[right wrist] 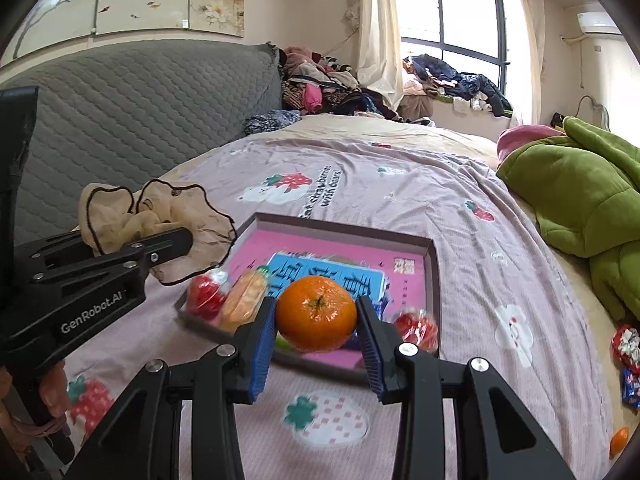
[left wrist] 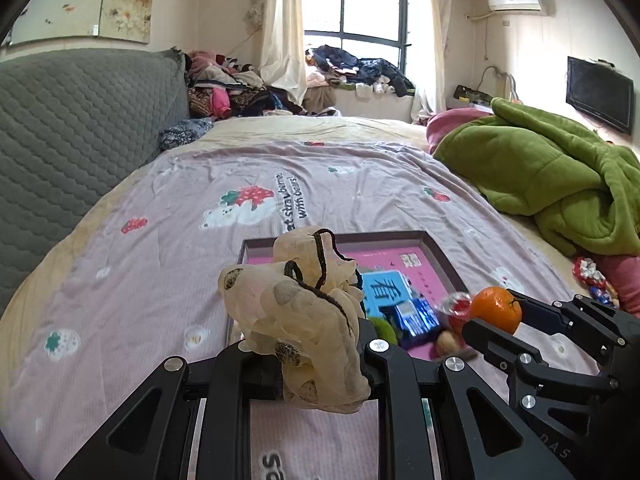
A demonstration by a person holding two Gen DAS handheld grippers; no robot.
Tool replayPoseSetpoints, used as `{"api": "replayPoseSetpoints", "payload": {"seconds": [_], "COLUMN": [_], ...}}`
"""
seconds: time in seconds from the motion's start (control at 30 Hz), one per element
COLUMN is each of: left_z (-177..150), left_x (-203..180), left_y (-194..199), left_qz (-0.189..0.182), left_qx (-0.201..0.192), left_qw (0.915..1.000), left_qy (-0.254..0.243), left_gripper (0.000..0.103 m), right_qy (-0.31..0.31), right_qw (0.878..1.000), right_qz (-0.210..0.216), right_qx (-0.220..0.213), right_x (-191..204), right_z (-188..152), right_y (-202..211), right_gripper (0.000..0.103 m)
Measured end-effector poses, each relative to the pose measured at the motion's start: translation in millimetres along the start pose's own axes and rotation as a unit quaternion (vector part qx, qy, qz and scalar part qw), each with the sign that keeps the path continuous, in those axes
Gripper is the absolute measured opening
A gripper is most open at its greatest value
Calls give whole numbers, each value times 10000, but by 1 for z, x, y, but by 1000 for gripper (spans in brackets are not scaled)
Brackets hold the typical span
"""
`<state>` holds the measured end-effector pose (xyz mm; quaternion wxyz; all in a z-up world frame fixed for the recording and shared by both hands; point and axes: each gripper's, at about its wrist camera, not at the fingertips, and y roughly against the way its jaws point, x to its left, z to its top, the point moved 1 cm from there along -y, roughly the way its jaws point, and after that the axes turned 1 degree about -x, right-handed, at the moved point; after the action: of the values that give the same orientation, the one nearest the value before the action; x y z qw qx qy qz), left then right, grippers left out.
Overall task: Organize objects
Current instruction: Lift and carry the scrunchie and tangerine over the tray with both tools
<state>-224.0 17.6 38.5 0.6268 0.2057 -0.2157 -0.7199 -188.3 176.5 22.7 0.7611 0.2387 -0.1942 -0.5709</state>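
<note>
My right gripper (right wrist: pixel 317 316) is shut on an orange (right wrist: pixel 317 312) and holds it over the near edge of a grey tray (right wrist: pixel 435 276) with a pink inside that lies on the bed. The orange also shows in the left wrist view (left wrist: pixel 496 309). My left gripper (left wrist: pixel 316 354) is shut on a cream scrunchie with a black hem (left wrist: pixel 304 312) and holds it above the tray's left near corner; the scrunchie also shows in the right wrist view (right wrist: pixel 160 224). In the tray lie a blue card (right wrist: pixel 320 272), red-wrapped sweets (right wrist: pixel 206 294) and an orange packet (right wrist: pixel 244 296).
The bed has a lilac strawberry sheet (left wrist: pixel 160 240). A green quilt (left wrist: pixel 560 176) is heaped at the right. Wrapped sweets (right wrist: pixel 626 344) and another orange (right wrist: pixel 619 440) lie on the bed at the right. A grey headboard (left wrist: pixel 72 132) stands at the left.
</note>
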Motion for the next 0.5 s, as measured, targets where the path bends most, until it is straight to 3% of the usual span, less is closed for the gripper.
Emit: {"api": "replayPoseSetpoints", "payload": {"seconds": [0.23, 0.5], "left_z": [6, -9], "left_x": [3, 4], "left_y": [-35, -75], "left_qz": [-43, -38], "left_qx": [108, 396], "left_qw": [9999, 9992], "left_qy": [21, 31], "left_gripper": [20, 21], "right_qy": [13, 69], "right_qw": [10000, 9993], "right_qz": [-82, -132], "right_qx": [28, 343], "right_x": [-5, -4], "right_z": [9, -6], "right_y": [-31, -73], "right_gripper": [40, 40]}}
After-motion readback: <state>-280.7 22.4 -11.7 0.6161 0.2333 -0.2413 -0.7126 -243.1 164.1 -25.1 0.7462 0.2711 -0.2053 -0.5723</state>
